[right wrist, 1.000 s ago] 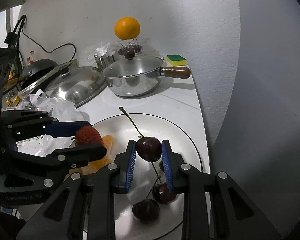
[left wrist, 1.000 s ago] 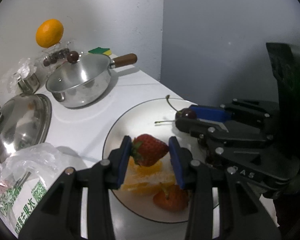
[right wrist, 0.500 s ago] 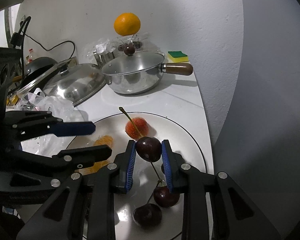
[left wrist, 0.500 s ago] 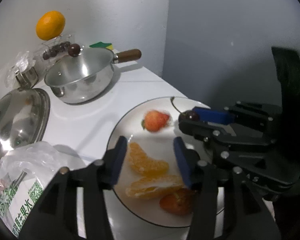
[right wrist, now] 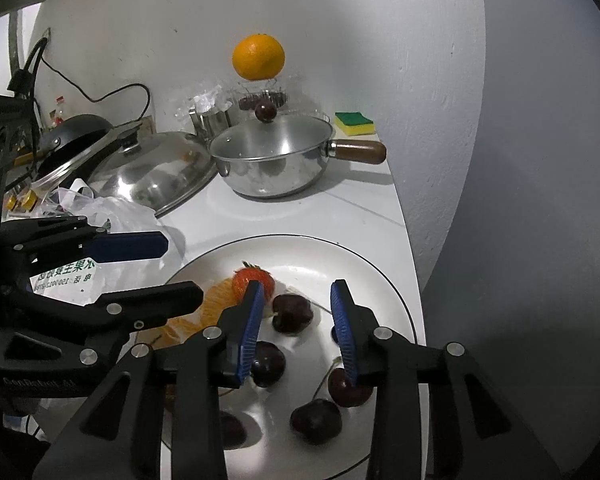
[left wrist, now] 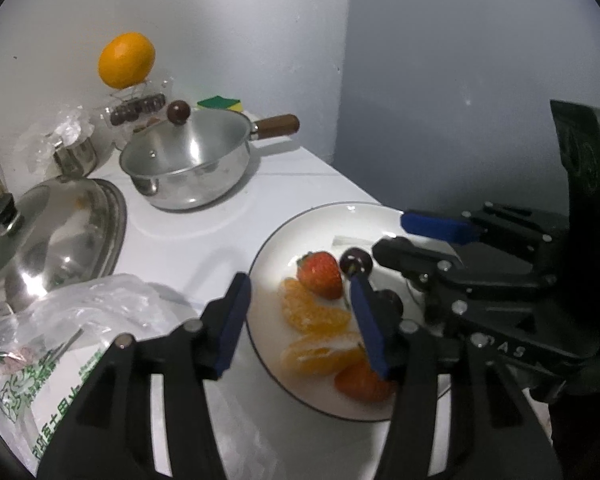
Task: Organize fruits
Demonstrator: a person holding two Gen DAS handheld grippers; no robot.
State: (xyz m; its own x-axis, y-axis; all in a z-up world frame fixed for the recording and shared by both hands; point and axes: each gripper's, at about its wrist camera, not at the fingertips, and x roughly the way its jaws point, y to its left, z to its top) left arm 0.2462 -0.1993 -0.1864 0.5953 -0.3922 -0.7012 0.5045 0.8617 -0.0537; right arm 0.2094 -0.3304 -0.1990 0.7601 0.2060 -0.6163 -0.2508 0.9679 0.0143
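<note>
both grippers hover over the plate (right wrist: 384, 280), the right gripper (right wrist: 296, 316) with jaws just opened and empty above a cherry (right wrist: 291, 314) lying on it, the left gripper (left wrist: 300, 320) spread and empty, its jaws just widened, over orange segments (left wrist: 314, 312) beside a strawberry (left wrist: 320, 274).

Pretty cramped around the white round plate (right wrist: 384, 280): grey wall close on the right, crinkled clear plastic bag (left wrist: 100, 312) hard on the left. Straight ahead, open white counter (right wrist: 300, 216), then blocked by the lidded steel saucepan (right wrist: 272, 156) and big domed steel lid (right wrist: 156, 176).
</note>
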